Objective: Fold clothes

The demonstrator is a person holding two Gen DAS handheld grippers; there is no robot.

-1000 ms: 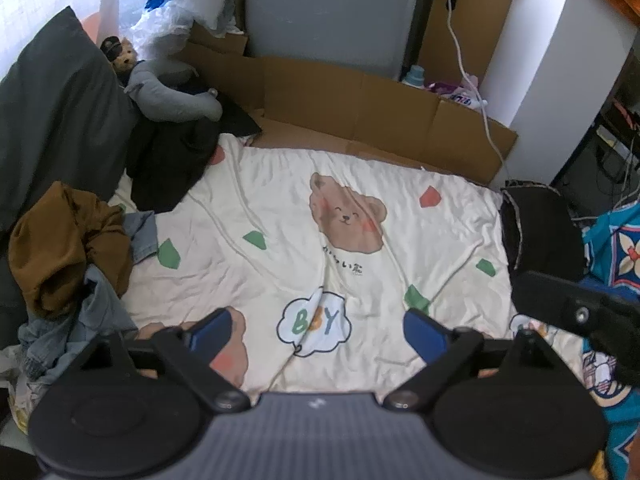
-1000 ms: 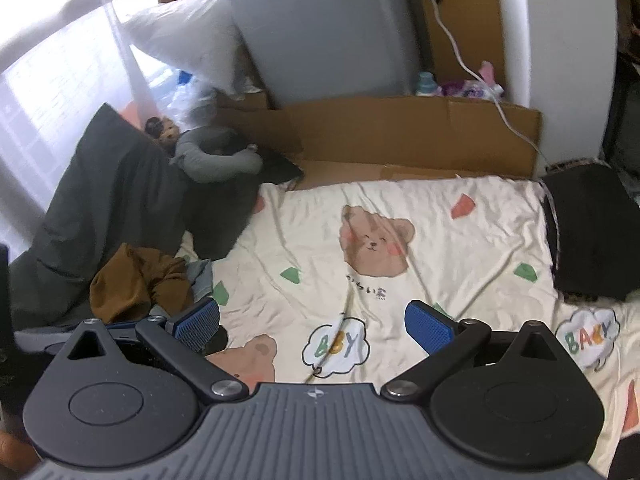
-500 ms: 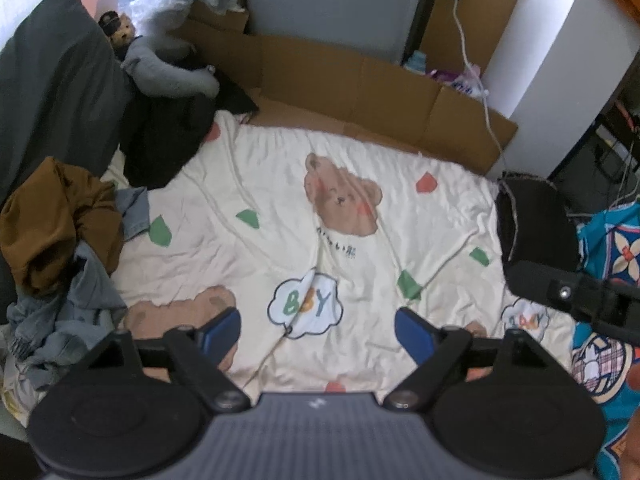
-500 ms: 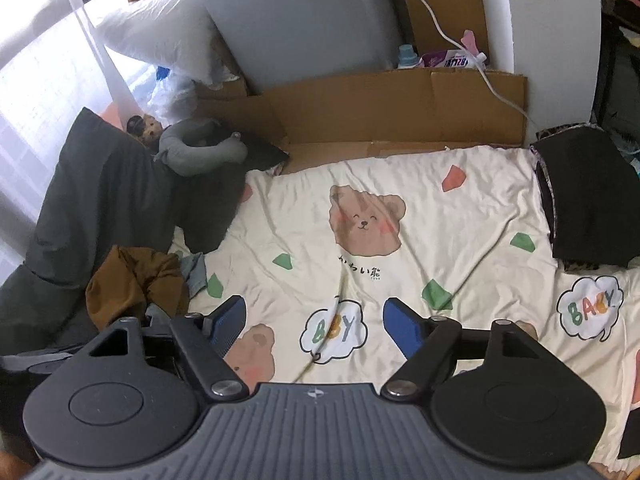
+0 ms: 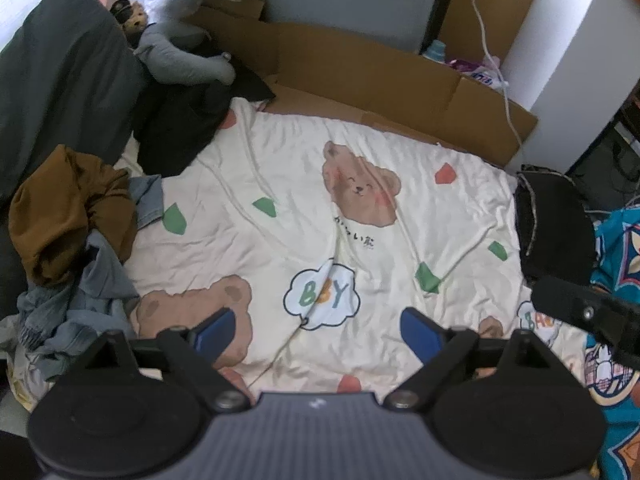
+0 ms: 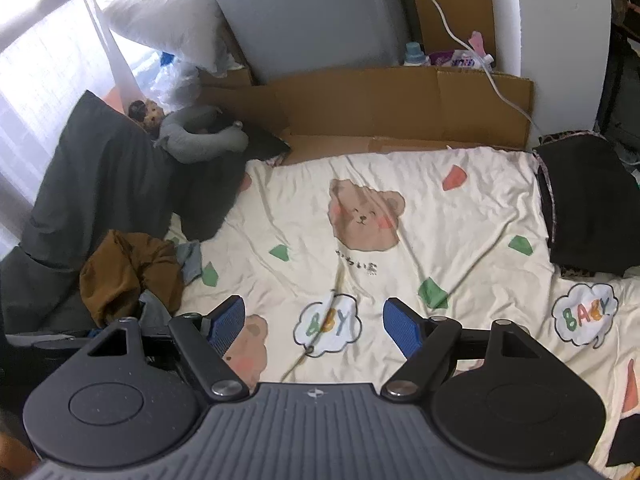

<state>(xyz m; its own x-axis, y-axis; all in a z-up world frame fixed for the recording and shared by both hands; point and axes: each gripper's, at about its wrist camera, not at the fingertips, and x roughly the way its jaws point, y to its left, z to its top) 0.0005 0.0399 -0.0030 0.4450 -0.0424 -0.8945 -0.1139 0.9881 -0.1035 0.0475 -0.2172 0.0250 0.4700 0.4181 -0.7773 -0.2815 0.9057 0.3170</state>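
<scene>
Left gripper (image 5: 318,326): was seen at the bottom of the left wrist view, jaws spread wide, nothing held between the blue pads (image 5: 416,330); it was held above the sheet.
Right gripper (image 6: 314,322): was seen at the bottom of the right wrist view, jaws likewise spread apart, nothing gripped; its tip was also visible at the right edge of the left wrist view.
Bed sheet (image 5: 320,184): a cream sheet printed with bears, green and red patches and "BABY" clouds was observed across the centre of both views, creased, with no garment laid out on its middle.
Pile of clothes (image 5: 76,248): was found at the left edge of the left wrist view, crumpled; a brown garment (image 6: 128,272) lay on top, with grey-blue denim fabric (image 5: 80,300) beneath and beside it. It was unfolded and untouched by either gripper.
Black garment (image 6: 584,204): was noted at the right edge of the sheet, lying flat and apparently folded, well apart from the pile.
Dark grey bedding (image 5: 60,76): was heaped at the upper left, behind the pile.
Soft toy (image 6: 192,136): a grey plush with a small bear head was resting at the upper left, against the dark bedding.
Cardboard (image 5: 380,76): was standing along the far edge of the sheet, in the upper middle of the frame.
White cable (image 6: 472,48): was seen hanging over the cardboard at the upper right.
</scene>
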